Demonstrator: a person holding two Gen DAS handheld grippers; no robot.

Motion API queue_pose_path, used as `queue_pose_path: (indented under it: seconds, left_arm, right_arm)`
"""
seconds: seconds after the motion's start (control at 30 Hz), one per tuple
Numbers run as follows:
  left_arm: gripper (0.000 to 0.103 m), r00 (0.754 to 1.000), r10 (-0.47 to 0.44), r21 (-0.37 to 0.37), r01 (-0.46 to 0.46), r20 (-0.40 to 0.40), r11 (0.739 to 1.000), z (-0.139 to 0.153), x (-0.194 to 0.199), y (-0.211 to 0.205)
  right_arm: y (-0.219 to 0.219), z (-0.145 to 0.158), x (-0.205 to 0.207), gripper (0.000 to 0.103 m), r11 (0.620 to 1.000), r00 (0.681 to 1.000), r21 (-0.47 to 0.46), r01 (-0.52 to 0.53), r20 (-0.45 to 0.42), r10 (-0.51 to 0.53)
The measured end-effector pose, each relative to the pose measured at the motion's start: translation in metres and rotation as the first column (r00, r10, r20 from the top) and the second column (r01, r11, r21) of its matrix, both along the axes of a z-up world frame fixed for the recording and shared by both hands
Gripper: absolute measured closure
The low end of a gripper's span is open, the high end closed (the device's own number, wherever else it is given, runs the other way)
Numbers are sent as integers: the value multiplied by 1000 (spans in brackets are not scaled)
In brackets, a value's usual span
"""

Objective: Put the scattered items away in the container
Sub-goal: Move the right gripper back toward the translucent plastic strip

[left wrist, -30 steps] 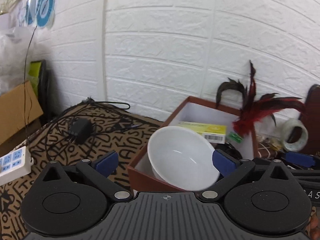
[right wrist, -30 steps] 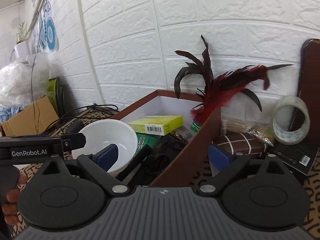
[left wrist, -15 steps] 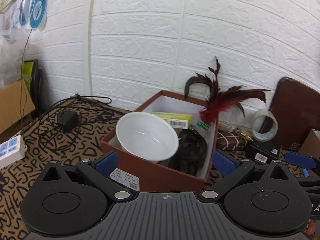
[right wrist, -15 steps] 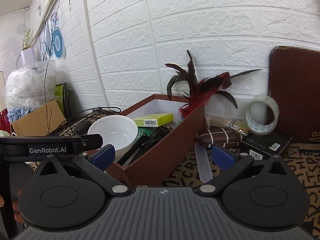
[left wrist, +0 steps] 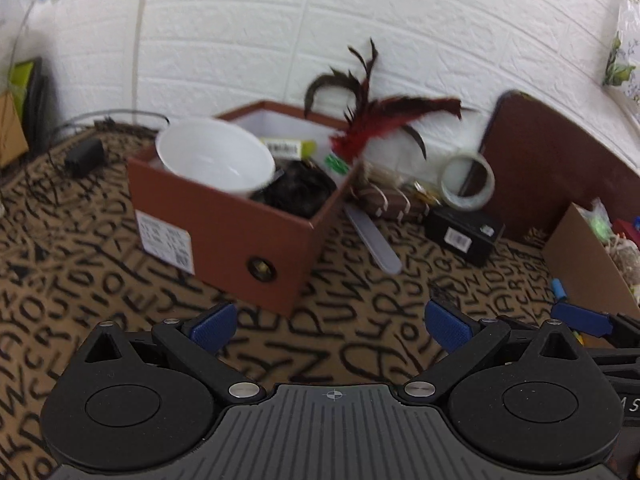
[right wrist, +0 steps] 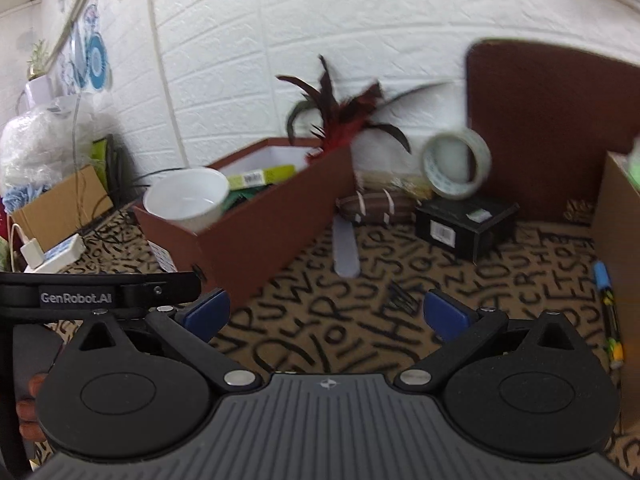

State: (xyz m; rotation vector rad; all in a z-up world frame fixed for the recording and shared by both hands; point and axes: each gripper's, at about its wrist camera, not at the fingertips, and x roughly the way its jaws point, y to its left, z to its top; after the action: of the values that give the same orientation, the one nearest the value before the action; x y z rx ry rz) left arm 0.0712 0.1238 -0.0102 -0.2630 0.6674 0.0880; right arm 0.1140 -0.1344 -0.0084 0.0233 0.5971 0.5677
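**Operator:** State of both claws, and location of the next item relative to the brown box (left wrist: 224, 216)?

**Technician:** Both are released and carry nothing. The left gripper (left wrist: 332, 322) has its 2 blue pads spread wide over the patterned cloth (left wrist: 120, 280); the right gripper (right wrist: 326, 312) stands the same. The box already holds a white bowl (left wrist: 216, 164), a feather toy (left wrist: 368, 128) and a green carton (left wrist: 286, 148). The nearest loose item is the flat grey strip (right wrist: 346, 248) — it lies on the cloth just beside the box's right wall.

**Operator:** Its long axis?

**Technician:** It runs away from the claws toward the wall, nearly in line with the right gripper's forward view. The right gripper appears nearer: the strip sits ahead of it, slightly left of centre. My judgement — approach with that claw, pads straddling the strip's narrow width. Beyond the strip, also right of the box, lie a striped pouch (right wrist: 374, 204), a black carton (right wrist: 460, 224) and a tape roll (right wrist: 456, 164).
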Motion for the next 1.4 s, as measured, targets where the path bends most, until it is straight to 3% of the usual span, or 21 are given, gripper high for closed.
queue_pose_path:
  seconds: [0.27,0.5,0.7,0.87,1.4]
  left_arm:
    - [0,996,-93,-14,93,-15,996,-14,22,-29]
    - [2,996,-89,-2,89,-22,996,-24,56,-43]
    - [12,997,-32,6,33,-70,999,-43,99,-47]
    - [20,991,-23,-33,19,-135,999,-59,130,-40]
    - [41,986,-71,-18,69,-154,997,-66,194,-35]
  right_arm:
    - [-17,-38,17,1,979,984,-124,162,-60,-170]
    - [-15,-61,41,1,995,997,-84,55,-40,-58]
    - [6,-76,62,3,992,999,-119,-37,0,37]
    - [28,-83,85,20,978,992,-165,-126,-4,127]
    - [67,-89,137,50,970,978,-149,-195,42,203]
